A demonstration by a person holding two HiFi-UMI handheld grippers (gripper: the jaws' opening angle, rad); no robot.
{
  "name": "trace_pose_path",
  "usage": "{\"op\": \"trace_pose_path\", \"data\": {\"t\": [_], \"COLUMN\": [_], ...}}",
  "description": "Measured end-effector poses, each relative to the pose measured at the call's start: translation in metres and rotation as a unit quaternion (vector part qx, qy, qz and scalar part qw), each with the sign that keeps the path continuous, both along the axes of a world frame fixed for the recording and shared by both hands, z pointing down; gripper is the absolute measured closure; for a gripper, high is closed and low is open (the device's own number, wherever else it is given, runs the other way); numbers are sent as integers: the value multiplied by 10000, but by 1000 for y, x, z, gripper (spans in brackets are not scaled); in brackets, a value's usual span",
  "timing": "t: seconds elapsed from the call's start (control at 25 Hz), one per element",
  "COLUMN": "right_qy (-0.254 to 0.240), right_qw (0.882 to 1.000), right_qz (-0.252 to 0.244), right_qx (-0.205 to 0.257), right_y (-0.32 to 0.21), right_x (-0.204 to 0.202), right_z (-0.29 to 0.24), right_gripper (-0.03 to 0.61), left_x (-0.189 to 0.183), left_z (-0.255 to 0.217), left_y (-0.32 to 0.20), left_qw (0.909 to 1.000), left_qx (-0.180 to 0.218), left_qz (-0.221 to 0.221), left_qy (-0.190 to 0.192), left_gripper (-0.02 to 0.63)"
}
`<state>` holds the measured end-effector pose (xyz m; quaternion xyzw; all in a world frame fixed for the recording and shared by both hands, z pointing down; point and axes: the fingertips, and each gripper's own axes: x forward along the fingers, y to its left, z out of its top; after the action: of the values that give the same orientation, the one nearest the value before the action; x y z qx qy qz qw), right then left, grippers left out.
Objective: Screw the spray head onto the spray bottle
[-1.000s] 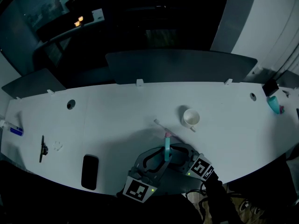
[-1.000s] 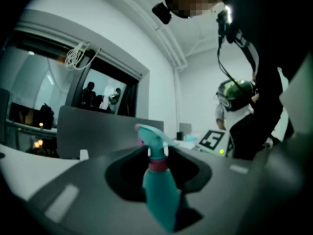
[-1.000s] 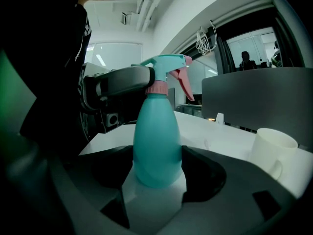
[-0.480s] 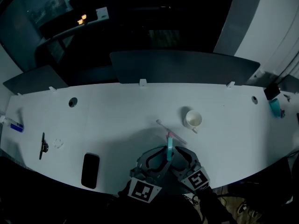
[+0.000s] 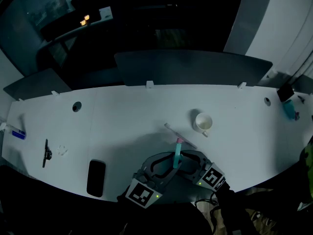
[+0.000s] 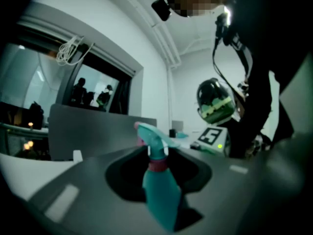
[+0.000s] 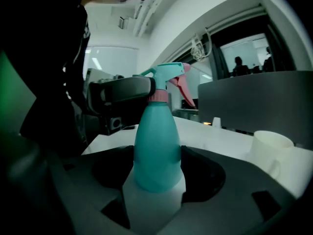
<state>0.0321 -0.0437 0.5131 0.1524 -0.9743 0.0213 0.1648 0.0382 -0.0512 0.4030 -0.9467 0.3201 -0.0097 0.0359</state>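
Observation:
A teal spray bottle (image 5: 175,158) stands upright near the front edge of the white table (image 5: 122,126). Its teal and pink spray head (image 5: 179,141) sits on a pink collar. My left gripper (image 5: 168,164) is shut on the spray head (image 6: 152,138) at the bottle's neck, and its dark fingers (image 7: 124,93) reach the collar in the right gripper view. My right gripper (image 5: 183,161) has the bottle's body (image 7: 156,146) between its jaws. Those jaws are closing and the pads touch both of its sides (image 7: 157,175). The bottle's base is hidden in the head view.
A white cup (image 5: 202,123) stands just beyond the bottle on the right, with a thin white tube (image 5: 180,135) lying beside it. A black phone (image 5: 96,177), a black clip (image 5: 46,153) and a blue pen (image 5: 17,134) lie to the left. Dark dividers (image 5: 190,67) line the far edge.
Bottle and both grippers stay in the same spot near the front edge. The right gripper's marker cube has swung slightly left and then back.

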Motion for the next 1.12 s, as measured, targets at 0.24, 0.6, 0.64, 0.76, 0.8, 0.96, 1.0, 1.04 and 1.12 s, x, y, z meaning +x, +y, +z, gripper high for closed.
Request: {"op": "trace_pose_path", "data": {"t": [0.24, 0.6, 0.64, 0.76, 0.8, 0.96, 1.0, 1.04, 1.12], "right_qy": [397, -292, -205, -26, -29, -1, 65, 177, 479], "right_qw": [9903, 9735, 9680, 9682, 9750, 9996, 9995, 9966, 9883], "right_qz": [-1276, 2216, 2464, 2485, 2208, 255, -279, -753, -1348], "right_qx": [-393, -488, -429, -295, -252, -97, -158, -268, -524], "right_y": [3, 3, 0, -6, -6, 5, 8, 10, 11], "right_x": [-4, 5, 5, 3, 4, 8, 9, 9, 7], "right_z": [3, -5, -4, -2, -1, 7, 8, 9, 9], "right_gripper": [262, 262, 264, 264, 264, 265, 265, 265, 264], "left_x": [-1, 3, 4, 3, 3, 3, 4, 5, 5], "left_z": [5, 5, 5, 2, 2, 1, 1, 2, 3], "left_y": [7, -7, -8, -10, -9, 6, 11, 15, 18], "left_qw": [9961, 9981, 9971, 9963, 9970, 9999, 9990, 9977, 9962], "left_qx": [-111, -28, -2, 71, 14, 1, 87, 123, 62], "left_qz": [832, -578, -723, -858, -775, 153, 425, 642, 826], "left_qy": [-281, -206, -219, -70, 51, 57, -75, -167, -258], "left_gripper": [486, 486, 486, 486, 486, 486, 486, 486, 486]}}
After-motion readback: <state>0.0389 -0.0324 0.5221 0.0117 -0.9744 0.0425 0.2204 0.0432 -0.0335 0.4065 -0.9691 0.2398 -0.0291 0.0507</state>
